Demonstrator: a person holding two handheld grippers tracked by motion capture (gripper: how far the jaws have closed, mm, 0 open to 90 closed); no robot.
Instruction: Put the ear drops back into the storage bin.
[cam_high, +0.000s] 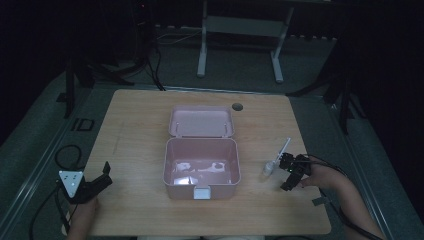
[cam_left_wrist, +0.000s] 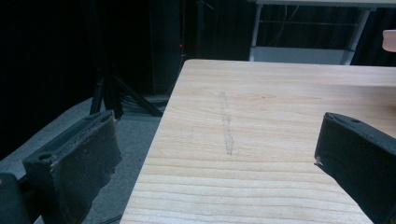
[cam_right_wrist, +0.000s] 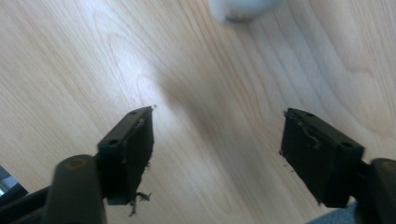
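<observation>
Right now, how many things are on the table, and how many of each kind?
Pink box, lid open: 1
White spoon-like utensil: 1
Grippers: 2, the left gripper and the right gripper, both open
Total: 4
Something pale lies inside the box, too blurred to count.
</observation>
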